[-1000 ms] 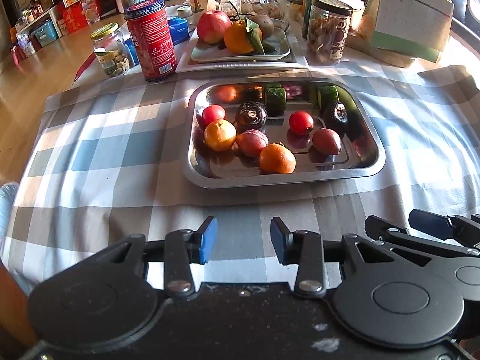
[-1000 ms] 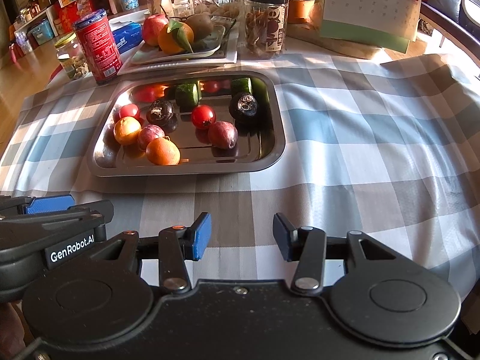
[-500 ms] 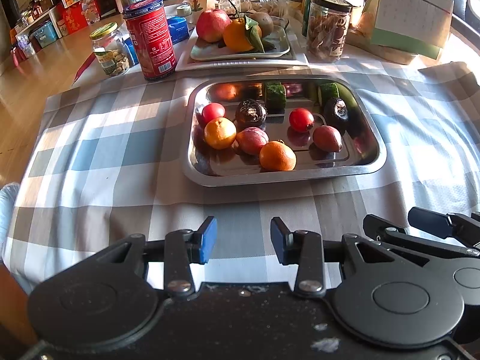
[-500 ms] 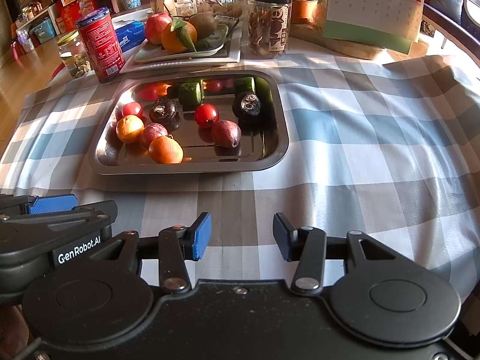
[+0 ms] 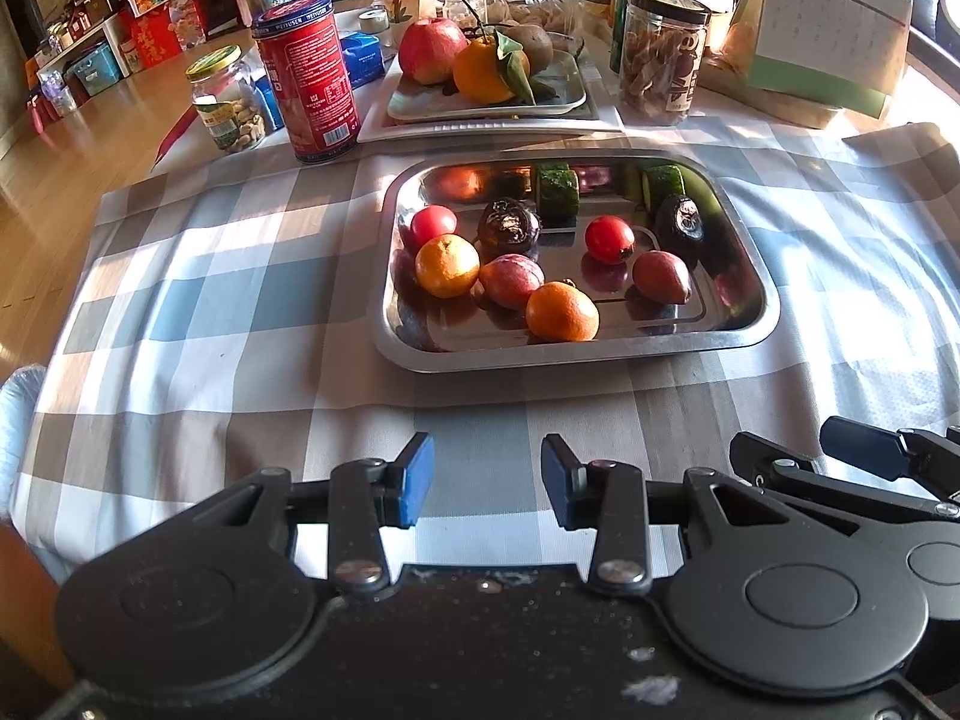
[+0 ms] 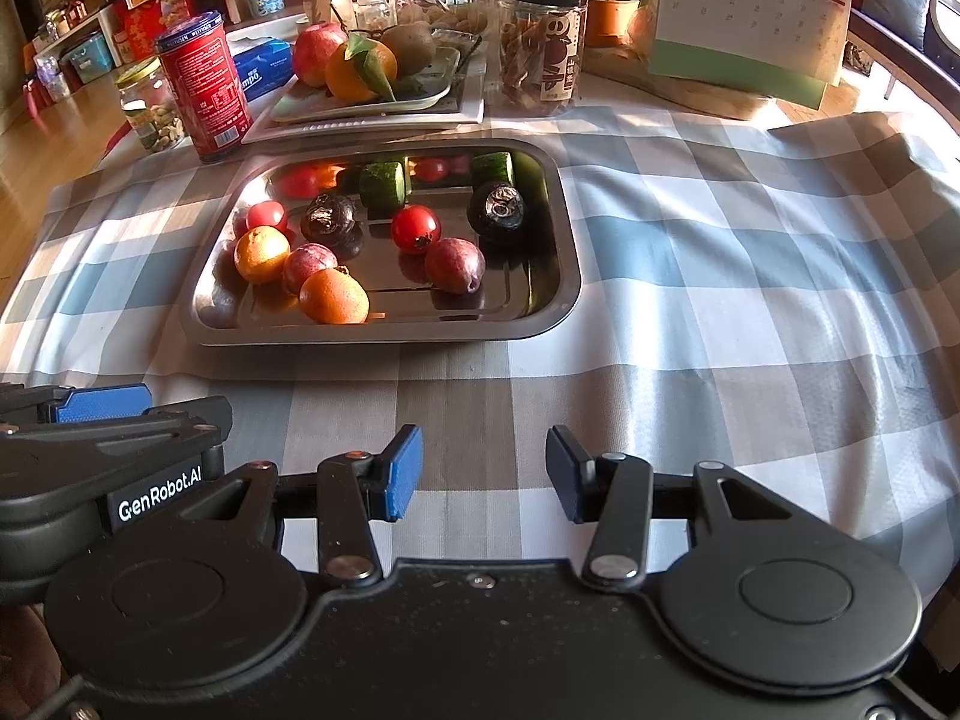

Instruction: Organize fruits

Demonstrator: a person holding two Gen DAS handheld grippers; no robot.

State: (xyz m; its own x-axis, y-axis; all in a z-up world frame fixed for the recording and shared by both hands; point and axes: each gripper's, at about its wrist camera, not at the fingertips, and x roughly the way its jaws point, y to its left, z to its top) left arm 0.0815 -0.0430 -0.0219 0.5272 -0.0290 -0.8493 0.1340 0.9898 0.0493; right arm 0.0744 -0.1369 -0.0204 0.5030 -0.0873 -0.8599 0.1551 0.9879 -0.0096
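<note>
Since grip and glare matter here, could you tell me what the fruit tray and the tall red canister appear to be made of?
Fruit tray: polished metal, probably stainless steel; its walls mirror the fruit.
Red canister: likely tin with a glossy printed wrap and an embossed, metal-looking lid.

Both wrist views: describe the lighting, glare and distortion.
Left wrist view: low warm sunlight, fruit reflected in the shiny steel tray, fisheye-bowed checked tablecloth. Right wrist view: same sun, blown-out glare at the far right edge, long shadows inside the tray.
</note>
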